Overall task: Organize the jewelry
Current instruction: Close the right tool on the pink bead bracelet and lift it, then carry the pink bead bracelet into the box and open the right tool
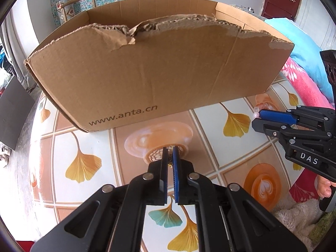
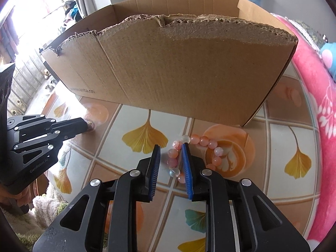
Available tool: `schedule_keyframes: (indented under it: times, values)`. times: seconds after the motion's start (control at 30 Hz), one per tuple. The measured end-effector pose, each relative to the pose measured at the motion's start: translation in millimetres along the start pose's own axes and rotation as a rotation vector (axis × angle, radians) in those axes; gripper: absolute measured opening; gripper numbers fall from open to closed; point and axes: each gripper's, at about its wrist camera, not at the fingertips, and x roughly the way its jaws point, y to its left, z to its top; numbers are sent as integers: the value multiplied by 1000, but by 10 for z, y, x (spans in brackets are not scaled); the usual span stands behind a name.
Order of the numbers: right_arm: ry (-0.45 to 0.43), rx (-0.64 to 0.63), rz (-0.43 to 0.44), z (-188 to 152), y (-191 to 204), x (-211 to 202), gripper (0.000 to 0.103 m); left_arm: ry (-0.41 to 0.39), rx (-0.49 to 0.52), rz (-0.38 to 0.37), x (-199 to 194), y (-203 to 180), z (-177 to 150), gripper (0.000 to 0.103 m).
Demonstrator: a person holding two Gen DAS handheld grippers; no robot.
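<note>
The step in hand looks like the pick-up. In the lower centre of the right wrist view, the right gripper [image 2: 170, 161] has its fingers spread around one side of the pink and clear bead bracelet [image 2: 194, 154] lying on the leaf-patterned table [image 2: 279, 153], just before the torn brown cardboard box [image 2: 168, 67]. The left gripper [image 1: 170, 157] is nearly clenched on a thin gold chain [image 1: 169, 164]. Next, probably: close, lift, carry over the box wall.
</note>
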Motion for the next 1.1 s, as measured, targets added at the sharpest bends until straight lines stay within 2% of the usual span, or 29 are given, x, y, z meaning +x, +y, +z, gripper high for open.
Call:
schedule_keyframes:
  times: [0.2,0.47,0.63,0.83,1.1]
  values:
    - [-6,-8,-19,-37,83,79,21,0,-1,0,-5,6,-4,4]
    - [-10,19,-23,-61,25,126,8,-1,1,2,-4,3,1,4]
    - [-13,83,33,-67,-66,122,7,-3,1,0,-7,-3,0,4]
    - [-78,186,122,-15,-267,-103,7,-34,-19,-48,-13,64,-38,4]
    - [-171,278,217,33,-481,-426,7,-145,-40,-132,-375,230,-58,3]
